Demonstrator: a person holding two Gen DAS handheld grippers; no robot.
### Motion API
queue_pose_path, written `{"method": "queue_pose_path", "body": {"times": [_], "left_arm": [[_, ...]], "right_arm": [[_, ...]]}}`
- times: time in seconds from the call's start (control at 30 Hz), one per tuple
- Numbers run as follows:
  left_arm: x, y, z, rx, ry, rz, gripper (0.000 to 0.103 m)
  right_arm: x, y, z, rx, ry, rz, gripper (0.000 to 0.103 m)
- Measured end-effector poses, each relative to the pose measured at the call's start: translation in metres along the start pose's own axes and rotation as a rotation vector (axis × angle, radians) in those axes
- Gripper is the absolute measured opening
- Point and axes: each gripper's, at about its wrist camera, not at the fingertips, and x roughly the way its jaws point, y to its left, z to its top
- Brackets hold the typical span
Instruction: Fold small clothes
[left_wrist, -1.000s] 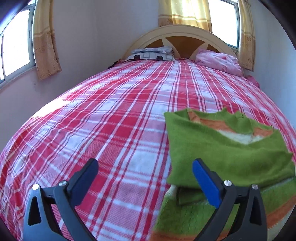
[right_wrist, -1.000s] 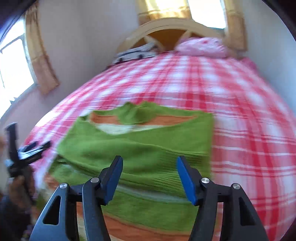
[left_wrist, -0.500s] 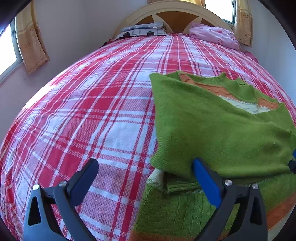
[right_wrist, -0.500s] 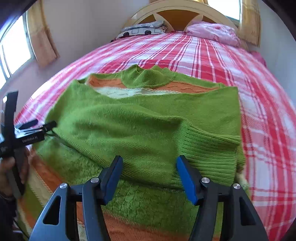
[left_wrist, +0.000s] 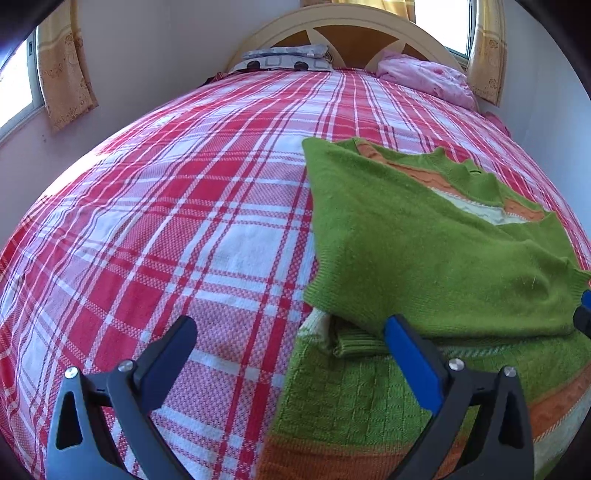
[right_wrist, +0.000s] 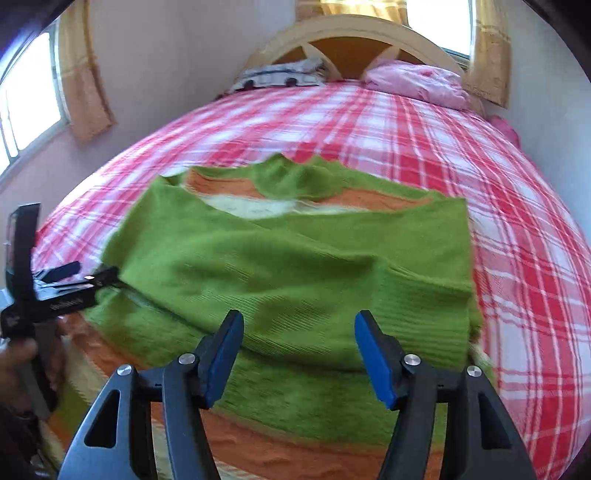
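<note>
A small green sweater (left_wrist: 424, 251) with orange and cream stripes lies on the red plaid bed, both sleeves folded across its front. It fills the middle of the right wrist view (right_wrist: 295, 266). My left gripper (left_wrist: 291, 354) is open and empty, low over the sweater's left edge; it also shows at the left of the right wrist view (right_wrist: 70, 275). My right gripper (right_wrist: 299, 350) is open and empty, just above the sweater's lower part. Its tip shows at the right edge of the left wrist view (left_wrist: 583, 314).
The red and white plaid bedspread (left_wrist: 184, 206) covers the bed. A patterned pillow (left_wrist: 288, 61) and a pink pillow (left_wrist: 424, 79) lie at the headboard (left_wrist: 343, 27). Walls stand close on both sides, with curtained windows (right_wrist: 29, 96).
Both grippers have drawn back and risen a little from the sweater. The sweater looks farther away in the right wrist view. The sleeves lie as before.
</note>
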Motion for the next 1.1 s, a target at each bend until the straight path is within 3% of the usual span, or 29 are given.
{"method": "queue_pose_path", "body": {"times": [0.07,0.37,1.1], "left_arm": [[-0.001,-0.001,0.000,0.007,-0.004,0.006,0.103],[-0.006,-0.006,-0.004,0.051,-0.010,0.019,0.103],[-0.045,-0.010,-0.029,0.066,-0.026,-0.103,0.103]], "right_arm": [[0.021,0.003,-0.006,0.004,0.074,-0.020,0.068],[0.015,0.002,-0.023,0.006,0.056,-0.007,0.070],[-0.021,-0.003,-0.049,0.018,0.014,0.004,0.071]]}}
